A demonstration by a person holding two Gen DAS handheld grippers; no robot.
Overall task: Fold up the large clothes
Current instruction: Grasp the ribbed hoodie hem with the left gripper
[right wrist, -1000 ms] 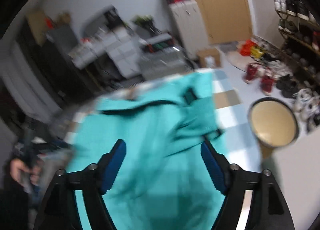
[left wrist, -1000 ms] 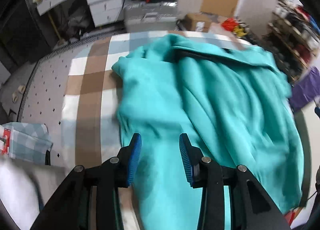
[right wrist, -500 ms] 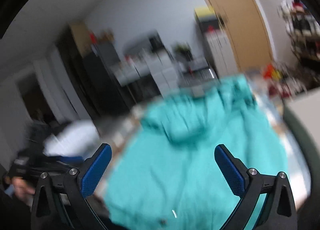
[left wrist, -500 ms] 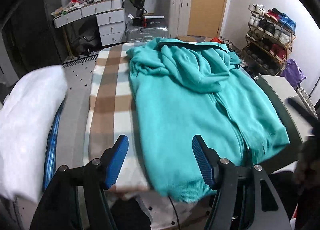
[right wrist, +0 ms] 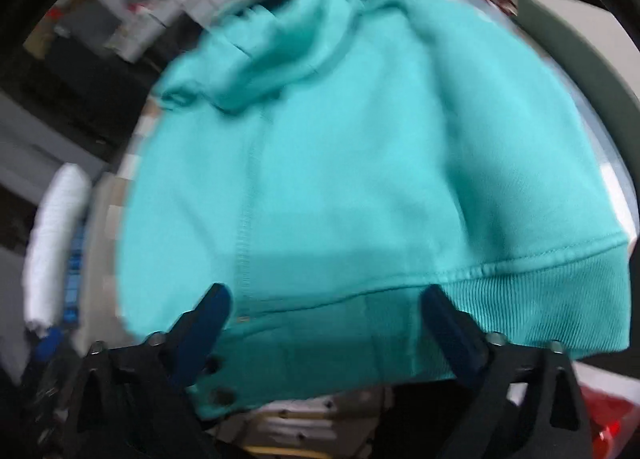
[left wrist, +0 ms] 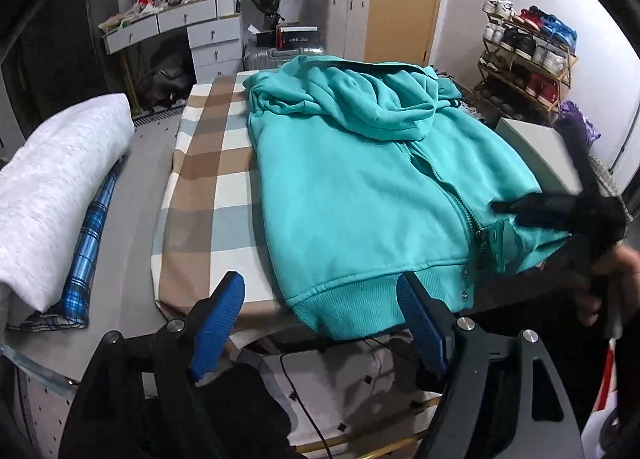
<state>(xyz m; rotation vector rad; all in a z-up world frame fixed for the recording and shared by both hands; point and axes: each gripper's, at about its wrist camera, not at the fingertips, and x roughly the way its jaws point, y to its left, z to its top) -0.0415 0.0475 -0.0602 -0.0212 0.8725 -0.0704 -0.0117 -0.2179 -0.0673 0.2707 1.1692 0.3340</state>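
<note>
A teal zip-up hoodie (left wrist: 360, 187) lies front up on a checked cloth (left wrist: 208, 179) over the table, hood at the far end, ribbed hem hanging over the near edge. My left gripper (left wrist: 320, 323) is open and empty, just short of the hem's left corner. My right gripper (right wrist: 324, 331) is open with the hoodie (right wrist: 340, 163) hem between its spread fingers; the view is blurred. In the left wrist view the right gripper (left wrist: 560, 207) shows as a dark blur at the hem's right corner.
A folded white garment (left wrist: 56, 187) on a blue plaid one (left wrist: 88, 247) lies on the table's left side. A grey-green box (left wrist: 536, 147) stands to the right. Drawers, a suitcase and a shoe rack (left wrist: 528, 55) stand beyond the far end.
Both grippers have pulled back from over the hoodie to its near hem and opened wide. The right gripper has dropped low to the hem's right part.
</note>
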